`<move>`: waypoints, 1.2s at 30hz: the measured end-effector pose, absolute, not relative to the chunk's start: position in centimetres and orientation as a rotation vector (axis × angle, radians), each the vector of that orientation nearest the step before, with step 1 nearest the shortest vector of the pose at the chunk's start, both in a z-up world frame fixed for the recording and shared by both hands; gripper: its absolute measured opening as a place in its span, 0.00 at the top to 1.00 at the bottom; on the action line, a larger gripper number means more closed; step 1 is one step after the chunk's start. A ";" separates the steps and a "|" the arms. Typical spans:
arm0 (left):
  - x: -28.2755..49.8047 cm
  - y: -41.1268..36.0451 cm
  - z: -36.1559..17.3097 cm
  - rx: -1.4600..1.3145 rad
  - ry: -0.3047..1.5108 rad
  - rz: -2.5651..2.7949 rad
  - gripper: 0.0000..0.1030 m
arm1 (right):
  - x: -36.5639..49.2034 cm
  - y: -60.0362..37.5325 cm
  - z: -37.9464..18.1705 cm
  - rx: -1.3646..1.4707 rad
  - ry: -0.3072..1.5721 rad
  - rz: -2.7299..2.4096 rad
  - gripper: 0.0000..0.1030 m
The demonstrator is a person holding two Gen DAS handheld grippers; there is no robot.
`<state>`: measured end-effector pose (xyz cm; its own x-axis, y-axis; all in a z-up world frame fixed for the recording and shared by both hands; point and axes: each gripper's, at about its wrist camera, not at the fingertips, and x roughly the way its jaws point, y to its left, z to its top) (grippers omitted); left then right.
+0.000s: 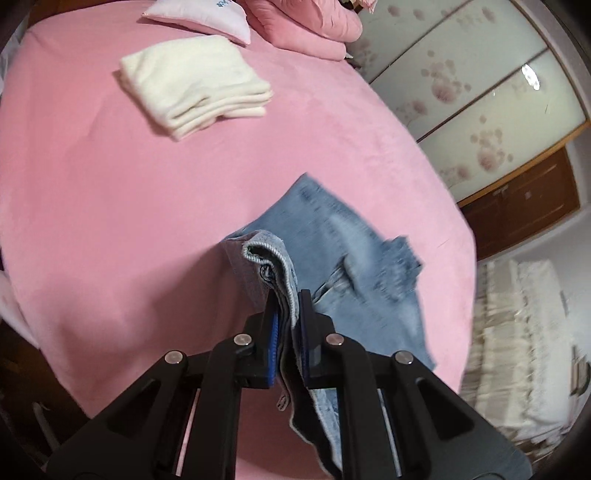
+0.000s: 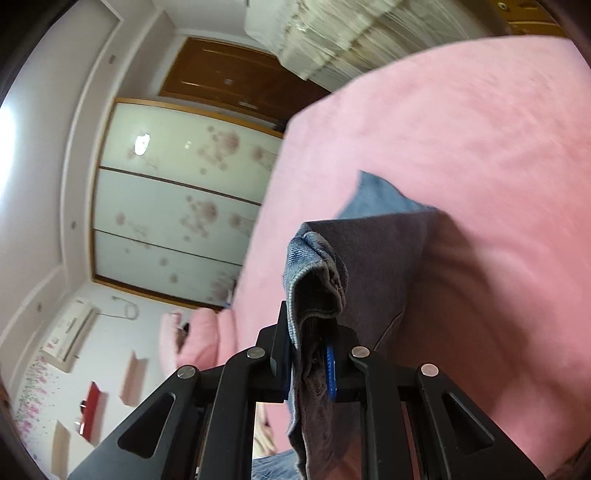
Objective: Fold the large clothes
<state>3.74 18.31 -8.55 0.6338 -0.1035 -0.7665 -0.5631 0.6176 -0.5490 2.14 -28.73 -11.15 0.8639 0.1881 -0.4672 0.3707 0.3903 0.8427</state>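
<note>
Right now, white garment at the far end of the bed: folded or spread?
Folded. The white garment lies on the pink bedsheet as a compact stack, with several layered edges showing along its near side.

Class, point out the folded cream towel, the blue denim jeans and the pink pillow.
Folded cream towel (image 1: pixel 195 83), left wrist view: top face.
Blue denim jeans (image 1: pixel 332 236), left wrist view: spread leg fabric.
Pink pillow (image 1: pixel 199 14), left wrist view: front face.

One pair of jeans (image 1: pixel 354 236); one folded white towel (image 1: pixel 199 81); one pillow (image 1: pixel 199 14); one bed (image 1: pixel 110 206); two claws (image 1: pixel 286 306).
</note>
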 end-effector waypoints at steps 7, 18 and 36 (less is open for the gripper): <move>9.0 18.5 -5.5 -0.864 0.843 0.228 0.94 | 8.2 -29.1 -9.1 1.192 0.507 -0.127 0.87; 18.6 15.9 -4.8 -0.817 0.790 0.263 0.94 | 16.1 -31.4 -9.4 1.204 0.460 -0.147 0.88; 35.3 8.6 -16.8 -0.438 0.931 0.395 0.94 | 34.1 -33.7 -20.7 0.952 0.780 -0.263 0.88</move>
<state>35.27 8.63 -16.75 0.5383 0.1354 -0.8318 -0.5038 0.8430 -0.1888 34.11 -33.75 -20.68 0.7038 0.1255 -0.6992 0.5238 0.5731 0.6302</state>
